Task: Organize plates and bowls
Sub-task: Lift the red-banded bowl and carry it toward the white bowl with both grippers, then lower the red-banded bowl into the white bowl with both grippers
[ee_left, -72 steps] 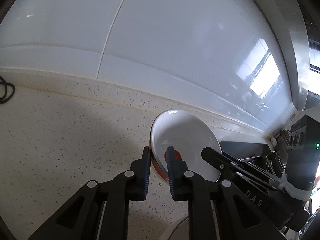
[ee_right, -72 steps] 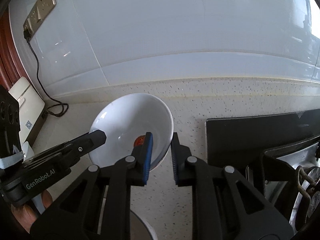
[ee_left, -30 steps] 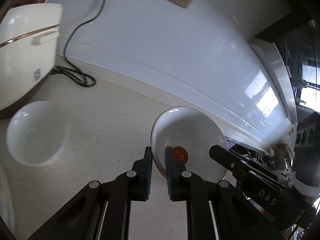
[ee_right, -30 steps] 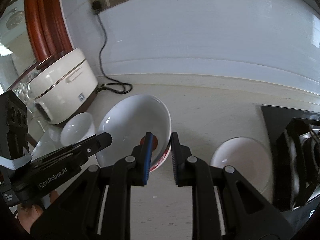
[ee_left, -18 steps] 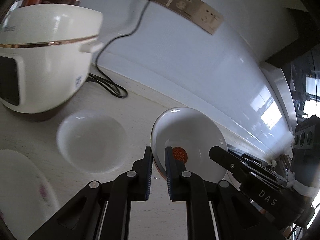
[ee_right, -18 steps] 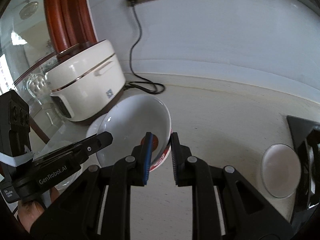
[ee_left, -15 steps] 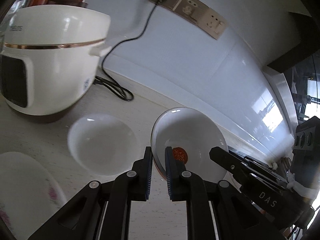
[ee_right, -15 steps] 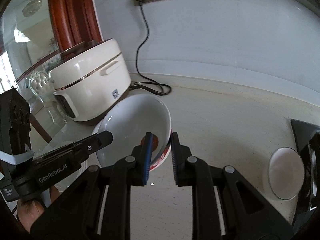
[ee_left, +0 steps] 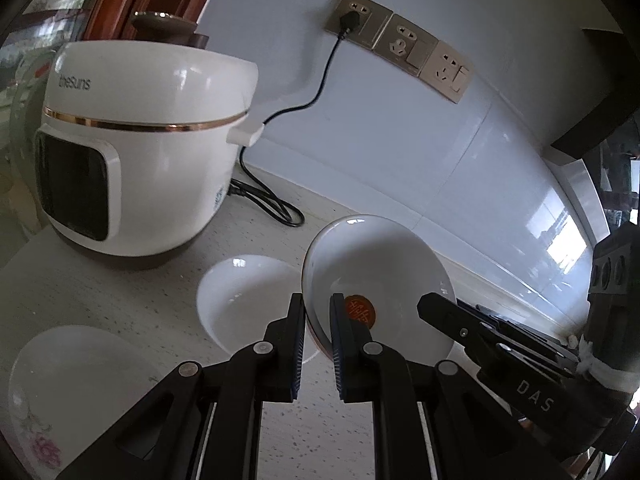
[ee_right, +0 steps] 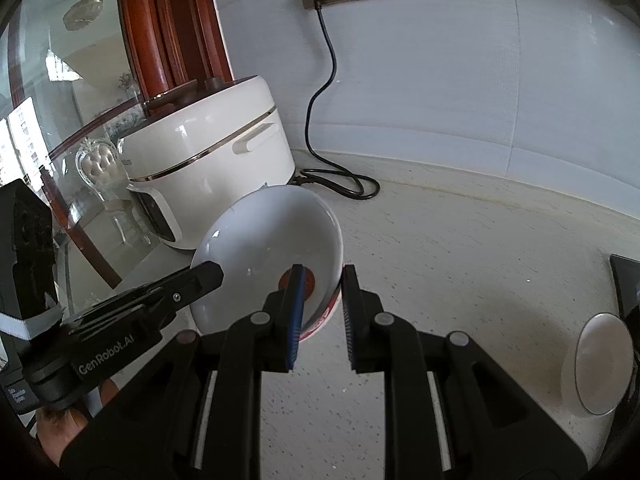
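Both claws, the left claw [ee_left: 317,338] and right claw [ee_right: 321,312], are gripping the red-marked bowl [ee_left: 376,280] by its rim, having carried it from the stove toward the empty bowl [ee_left: 244,296] resting on the surface [ee_left: 120,300], likely for stacking.

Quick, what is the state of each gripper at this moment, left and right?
Left gripper: closed on the rim of the white bowl with the red mark.
Right gripper: closed on the rim of the same bowl, opposite side.
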